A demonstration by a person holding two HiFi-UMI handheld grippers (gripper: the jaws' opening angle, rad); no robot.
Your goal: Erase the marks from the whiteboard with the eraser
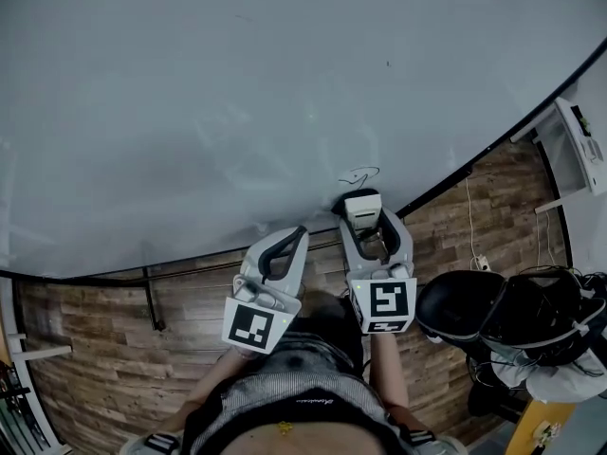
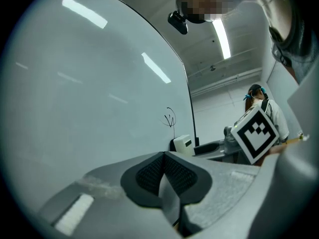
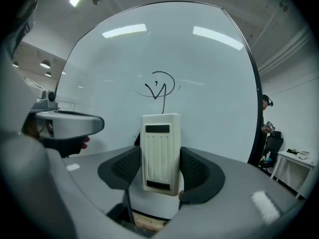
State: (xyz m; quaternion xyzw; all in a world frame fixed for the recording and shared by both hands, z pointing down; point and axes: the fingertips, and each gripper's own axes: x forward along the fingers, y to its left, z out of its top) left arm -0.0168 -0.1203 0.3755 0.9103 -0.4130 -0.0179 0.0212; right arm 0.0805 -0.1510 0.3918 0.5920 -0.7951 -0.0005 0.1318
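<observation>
Eraser (image 1: 361, 209) in the head view sits upright between the jaws of the right gripper (image 1: 365, 203), its far end at the lower edge of the whiteboard (image 1: 237, 93) and just below a small black scribble (image 1: 358, 174); the left gripper (image 1: 296, 233) hangs just to its left, near the board's bottom rim. From the left gripper view, that tool's pads meet with nothing between them, and the scribble (image 2: 170, 118) shows beyond on the right, with the eraser (image 2: 183, 143) under it, close against the board. In the right gripper view the ribbed white eraser (image 3: 160, 151) is pinched on both sides by the dark pads, the scribble (image 3: 158, 88) straight above it. Wiping looks about to begin: the next move calls for pressing the felt flat and sliding up across the scribble.
</observation>
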